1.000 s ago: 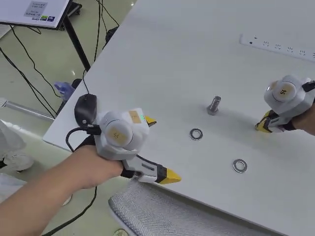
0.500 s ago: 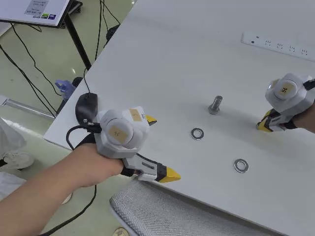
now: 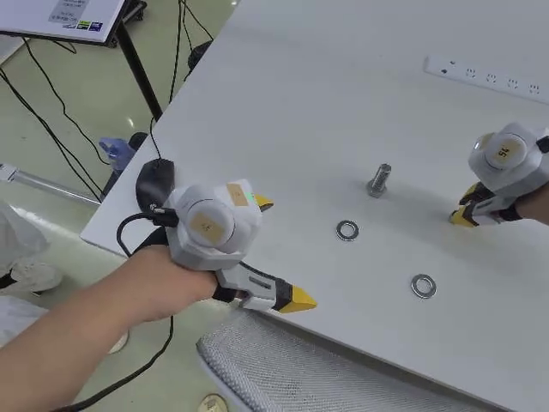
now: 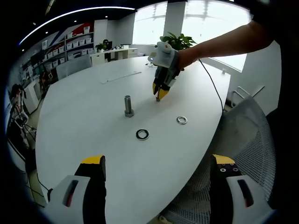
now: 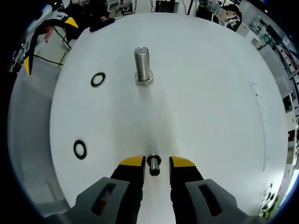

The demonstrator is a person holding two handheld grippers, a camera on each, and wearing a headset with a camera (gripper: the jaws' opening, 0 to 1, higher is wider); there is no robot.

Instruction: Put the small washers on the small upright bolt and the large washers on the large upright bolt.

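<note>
Gently now: keep the small bolt (image 5: 153, 164) standing straight.
From the head view, see the left gripper (image 3: 280, 251) spread wide at the table (image 3: 283, 103) edge, the right gripper (image 3: 465, 215) low past the large bolt (image 3: 378, 180), two washers (image 3: 346, 230) flat near it. From the left gripper view, aim for the nearer washer (image 4: 142, 135). From the right gripper view, find tips close on both sides of the small bolt; cannot tell if squeezing. Let go slowly, pull straight back.

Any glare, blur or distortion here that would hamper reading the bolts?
Head view: even light, soft shadows, large bolt crisp. Left gripper view: windows blown out, table edge bowed by fisheye. Right gripper view: strong fisheye curve, but small bolt sharp between the jaws.
</note>
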